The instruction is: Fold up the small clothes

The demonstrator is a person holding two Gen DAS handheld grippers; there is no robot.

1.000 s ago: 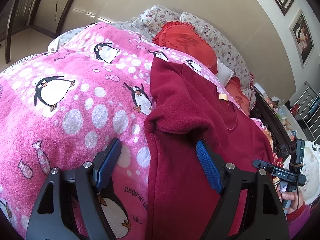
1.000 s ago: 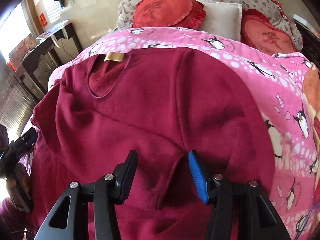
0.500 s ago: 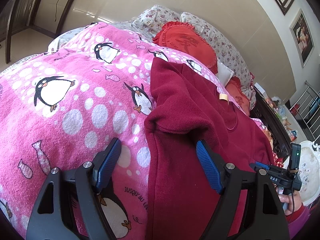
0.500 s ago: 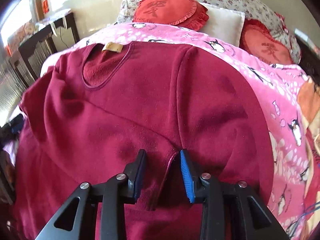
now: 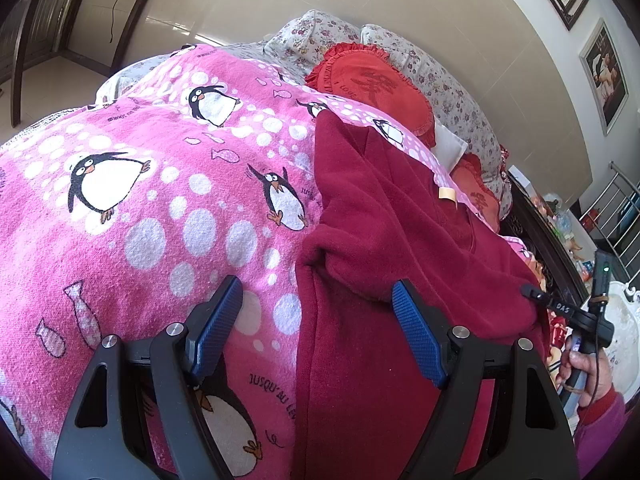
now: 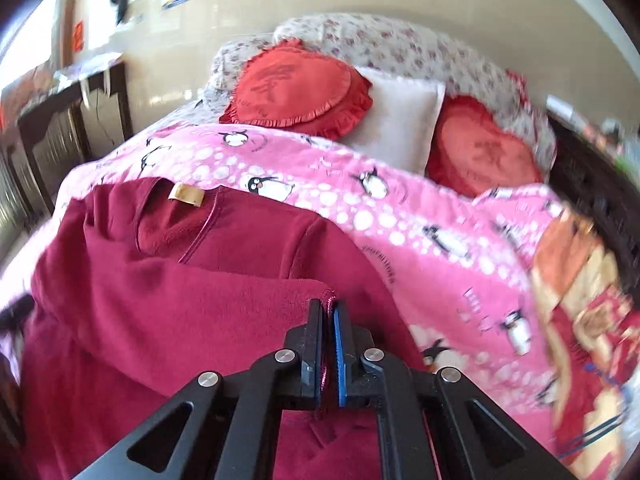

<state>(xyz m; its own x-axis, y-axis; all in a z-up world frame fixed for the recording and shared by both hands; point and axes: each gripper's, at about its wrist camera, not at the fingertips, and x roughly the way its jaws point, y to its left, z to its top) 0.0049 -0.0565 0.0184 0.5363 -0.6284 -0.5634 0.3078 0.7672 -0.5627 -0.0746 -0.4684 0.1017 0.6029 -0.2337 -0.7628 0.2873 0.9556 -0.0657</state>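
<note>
Pinching a hem of the sweater (image 6: 168, 320) between nearly touching pads, the right gripper (image 6: 329, 312) has a thin fold of maroon fleece clamped tight, the cloth edge poking up between its fingers (image 6: 316, 344). The held flap lies over the sweater's body, below the neckline with its tan label (image 6: 186, 195). The sweater lies spread on the penguin blanket (image 6: 420, 220), red cushions (image 6: 296, 88) and a white pillow (image 6: 400, 120) beyond it. The left gripper (image 5: 316, 304) is spread wide and holds nothing: one blue pad (image 5: 218, 324) is over the blanket (image 5: 140, 200), the other pad (image 5: 416, 336) over the sweater (image 5: 400, 240), at its left edge where a folded sleeve bunches.
</note>
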